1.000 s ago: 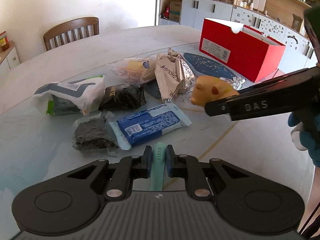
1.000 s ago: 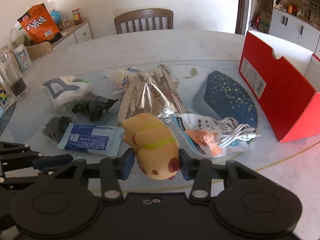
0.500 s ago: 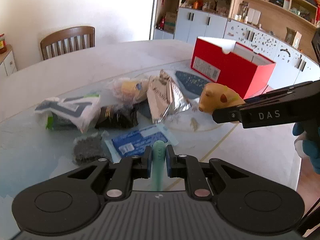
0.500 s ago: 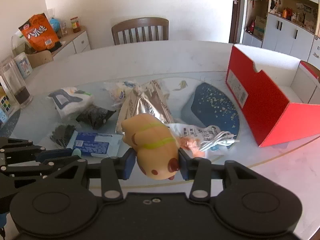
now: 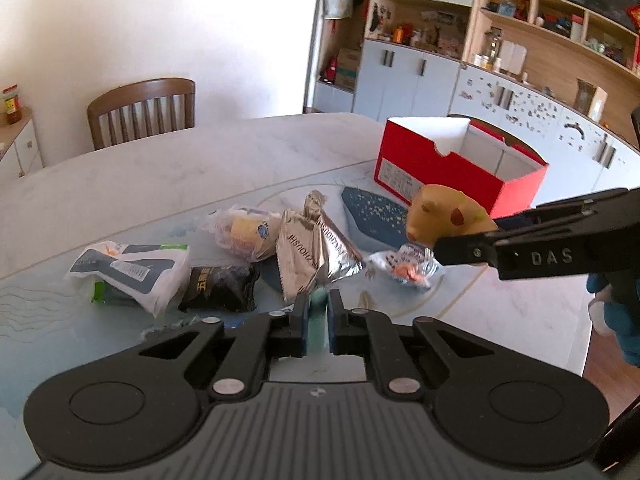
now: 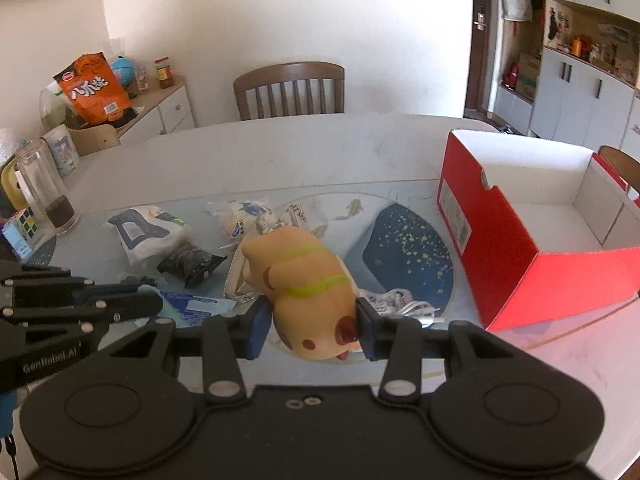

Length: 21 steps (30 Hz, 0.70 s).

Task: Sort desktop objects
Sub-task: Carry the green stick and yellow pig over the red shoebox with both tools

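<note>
My right gripper (image 6: 310, 322) is shut on a yellow squishy animal toy (image 6: 304, 288) and holds it above the table; the toy also shows in the left wrist view (image 5: 444, 220). My left gripper (image 5: 318, 316) is shut on a thin mint-green stick (image 5: 319, 322), held above the table. An open red shoebox (image 6: 520, 240) with a white, empty inside stands at the right; it also shows in the left wrist view (image 5: 456, 172). Snack packets lie in the middle: a silver foil bag (image 5: 316, 248), a black packet (image 5: 220, 288), a white and blue pack (image 5: 128, 272).
A dark blue speckled mat (image 6: 400, 256) lies by the box. A clear packet with a white cable (image 6: 400, 304) lies under the toy. A blue packet (image 6: 196, 308), a glass (image 6: 44, 188) and a small cube (image 6: 22, 228) are at the left. A wooden chair (image 6: 290, 90) stands behind the table.
Both grippers have risen and pulled back from the table, each still holding its object. The toy now hangs higher, nearer the red box, whose inside has come into view.
</note>
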Each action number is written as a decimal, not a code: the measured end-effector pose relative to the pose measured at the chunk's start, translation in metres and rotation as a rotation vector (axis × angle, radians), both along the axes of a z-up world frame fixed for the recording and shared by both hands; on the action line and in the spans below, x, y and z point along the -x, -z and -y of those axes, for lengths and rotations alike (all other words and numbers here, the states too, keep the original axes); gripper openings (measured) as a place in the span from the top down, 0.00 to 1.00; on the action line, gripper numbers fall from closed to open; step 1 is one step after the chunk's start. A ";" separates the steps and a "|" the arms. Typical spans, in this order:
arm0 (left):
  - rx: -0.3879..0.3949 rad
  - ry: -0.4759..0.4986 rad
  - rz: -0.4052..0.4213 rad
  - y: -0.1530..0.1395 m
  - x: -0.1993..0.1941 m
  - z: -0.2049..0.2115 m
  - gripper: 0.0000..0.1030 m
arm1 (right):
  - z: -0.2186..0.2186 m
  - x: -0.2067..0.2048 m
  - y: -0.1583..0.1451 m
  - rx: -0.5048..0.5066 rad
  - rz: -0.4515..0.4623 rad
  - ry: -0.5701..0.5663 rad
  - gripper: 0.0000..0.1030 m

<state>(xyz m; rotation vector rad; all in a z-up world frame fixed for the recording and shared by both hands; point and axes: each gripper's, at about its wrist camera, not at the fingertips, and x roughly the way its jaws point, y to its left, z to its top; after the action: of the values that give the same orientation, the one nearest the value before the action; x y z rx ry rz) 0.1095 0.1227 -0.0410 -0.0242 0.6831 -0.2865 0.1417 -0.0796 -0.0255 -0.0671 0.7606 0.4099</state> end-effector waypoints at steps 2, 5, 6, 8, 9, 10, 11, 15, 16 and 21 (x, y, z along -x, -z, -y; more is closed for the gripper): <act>0.007 -0.026 -0.003 -0.003 -0.002 0.007 0.93 | 0.009 -0.003 -0.003 -0.005 0.002 -0.022 0.58; 0.005 -0.066 -0.005 -0.004 -0.005 0.017 0.93 | 0.021 -0.009 -0.006 -0.005 0.006 -0.056 0.58; 0.004 -0.077 -0.007 -0.004 -0.006 0.020 0.93 | 0.025 -0.011 -0.006 -0.004 0.006 -0.066 0.58; 0.008 -0.092 -0.012 -0.002 -0.008 0.024 0.93 | 0.032 -0.015 -0.007 -0.003 0.005 -0.086 0.58; 0.005 -0.100 -0.020 -0.001 -0.008 0.027 0.93 | 0.035 -0.017 -0.007 -0.004 0.004 -0.094 0.58; 0.003 -0.104 -0.025 0.000 -0.008 0.028 0.93 | 0.038 -0.019 -0.007 -0.004 0.003 -0.103 0.58; 0.001 -0.108 -0.034 0.001 -0.008 0.029 0.94 | 0.040 -0.020 -0.006 -0.004 0.001 -0.111 0.58; -0.003 -0.124 -0.034 0.002 -0.003 0.030 0.93 | 0.047 -0.025 -0.005 -0.011 -0.005 -0.124 0.58; -0.001 -0.129 -0.036 0.002 -0.003 0.030 0.93 | 0.048 -0.025 -0.005 -0.014 -0.006 -0.125 0.58; -0.013 -0.139 -0.026 -0.007 -0.001 0.035 0.93 | 0.055 -0.028 -0.008 -0.030 -0.003 -0.119 0.58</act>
<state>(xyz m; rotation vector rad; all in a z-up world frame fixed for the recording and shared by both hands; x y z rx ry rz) 0.1103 0.0875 -0.0343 -0.0631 0.7053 -0.1481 0.1697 -0.1345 -0.0180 -0.0838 0.7551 0.5342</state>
